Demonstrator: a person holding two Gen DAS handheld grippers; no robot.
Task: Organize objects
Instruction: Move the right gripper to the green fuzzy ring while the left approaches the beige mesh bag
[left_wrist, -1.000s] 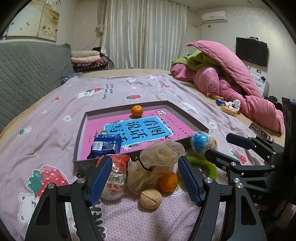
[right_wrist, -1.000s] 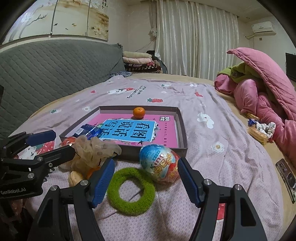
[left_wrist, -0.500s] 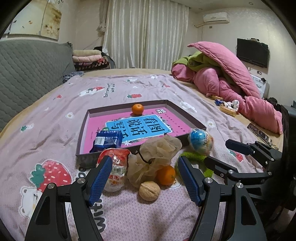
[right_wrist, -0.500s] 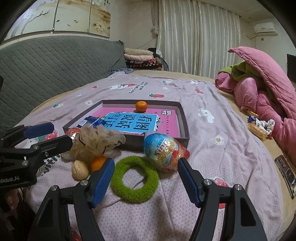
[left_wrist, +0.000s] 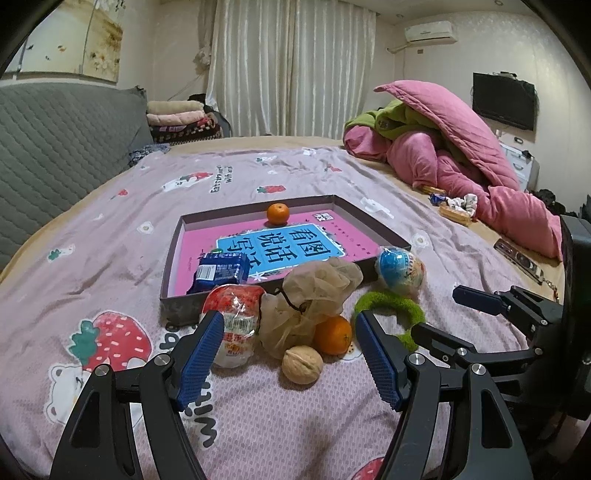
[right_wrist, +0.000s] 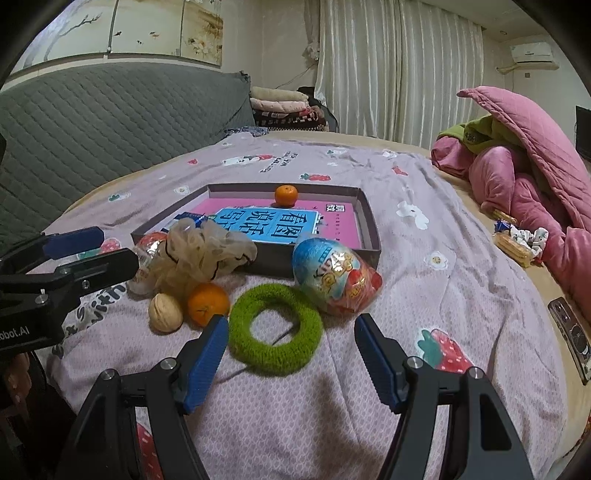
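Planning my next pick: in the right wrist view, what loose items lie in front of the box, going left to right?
walnut → orange → green ring → foil-wrapped egg. The mesh puff and packet behind them overlap, so I left those out.

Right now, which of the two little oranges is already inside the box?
The far orange, sitting on the pink book at the back of the box. The other orange lies outside on the bedspread, next to the walnut.

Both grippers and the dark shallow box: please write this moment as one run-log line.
left gripper: open, empty | right gripper: open, empty, above fuzzy green ring | dark shallow box: holds one small orange, blue packet
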